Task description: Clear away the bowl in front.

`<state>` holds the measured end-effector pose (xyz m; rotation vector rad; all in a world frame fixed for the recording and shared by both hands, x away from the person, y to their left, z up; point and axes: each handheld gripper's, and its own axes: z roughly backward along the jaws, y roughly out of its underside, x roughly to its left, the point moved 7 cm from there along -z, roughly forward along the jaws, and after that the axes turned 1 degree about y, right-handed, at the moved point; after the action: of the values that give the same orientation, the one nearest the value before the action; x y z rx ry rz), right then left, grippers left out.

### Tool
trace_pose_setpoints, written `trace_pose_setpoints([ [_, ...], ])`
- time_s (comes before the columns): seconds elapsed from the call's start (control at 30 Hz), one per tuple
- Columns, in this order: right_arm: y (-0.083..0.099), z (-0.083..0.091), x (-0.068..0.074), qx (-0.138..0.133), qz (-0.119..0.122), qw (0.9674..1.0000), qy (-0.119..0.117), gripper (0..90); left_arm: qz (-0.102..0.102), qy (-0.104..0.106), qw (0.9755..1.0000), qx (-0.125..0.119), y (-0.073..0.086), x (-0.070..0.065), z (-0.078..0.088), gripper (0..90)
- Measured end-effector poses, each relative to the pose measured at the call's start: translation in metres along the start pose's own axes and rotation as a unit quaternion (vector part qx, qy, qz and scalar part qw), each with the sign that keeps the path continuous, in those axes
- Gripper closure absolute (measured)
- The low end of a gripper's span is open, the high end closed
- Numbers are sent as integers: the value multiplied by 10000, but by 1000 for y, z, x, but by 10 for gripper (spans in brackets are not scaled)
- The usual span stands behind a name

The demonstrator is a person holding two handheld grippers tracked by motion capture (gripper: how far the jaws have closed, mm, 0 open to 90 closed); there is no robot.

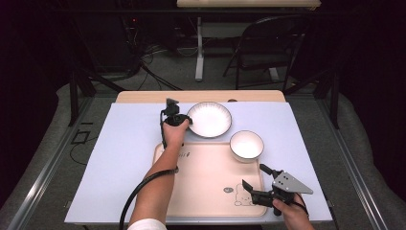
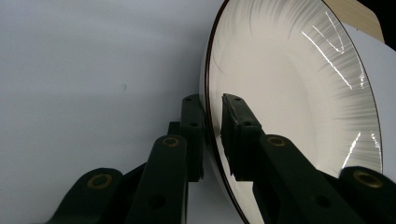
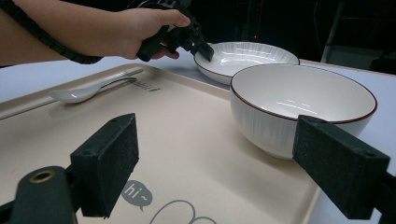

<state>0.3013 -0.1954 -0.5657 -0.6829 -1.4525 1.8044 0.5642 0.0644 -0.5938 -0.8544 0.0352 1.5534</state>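
Note:
A white plate [image 1: 209, 120] with a dark rim lies on the pale blue table cover, just past the tray. My left gripper [image 1: 188, 120] grips its left rim. In the left gripper view the gripper [image 2: 213, 135] has one jaw outside the plate [image 2: 289, 93] and one inside, shut on the rim. A white bowl [image 1: 246, 144] stands at the far right corner of the beige tray [image 1: 206, 187]. My right gripper [image 1: 258, 184] hovers over the tray's near right corner, open and holding nothing. In the right gripper view the gripper [image 3: 224, 168] faces the bowl [image 3: 299, 107], with the plate [image 3: 247, 53] behind it.
A white spoon [image 3: 88, 89] lies on the tray's far left part [image 3: 187, 135]. The blue cover [image 1: 129, 158] has free room on the left. A folding chair [image 1: 268, 45] and a table leg [image 1: 198, 48] stand beyond the table.

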Motion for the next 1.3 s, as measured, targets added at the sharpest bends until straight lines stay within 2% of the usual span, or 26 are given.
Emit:
trace_pose_setpoints([
  [0.17, 0, 0, 1, 2, -1, 10000, -5, 136, -32, -13, 10000, -1, -2, -3, 3, 807],
  [0.4, 0, 0, 1, 4, -7, 10000, -3, 136, 87, 66, 9999, -15, -4, -6, 7, 828],
  [0.57, 0, 0, 0, 5, -9, 10000, -2, 136, 67, 1, 9999, -86, -7, -13, 10, 841],
  [0.87, 0, 0, 0, -7, -7, 10000, 0, 136, -327, -270, 9990, -157, -21, -35, 16, 849],
  [1.3, -1, 1, -1, -13, -24, 10000, 4, 137, -466, -422, 9980, -116, -29, -49, 18, 842],
])
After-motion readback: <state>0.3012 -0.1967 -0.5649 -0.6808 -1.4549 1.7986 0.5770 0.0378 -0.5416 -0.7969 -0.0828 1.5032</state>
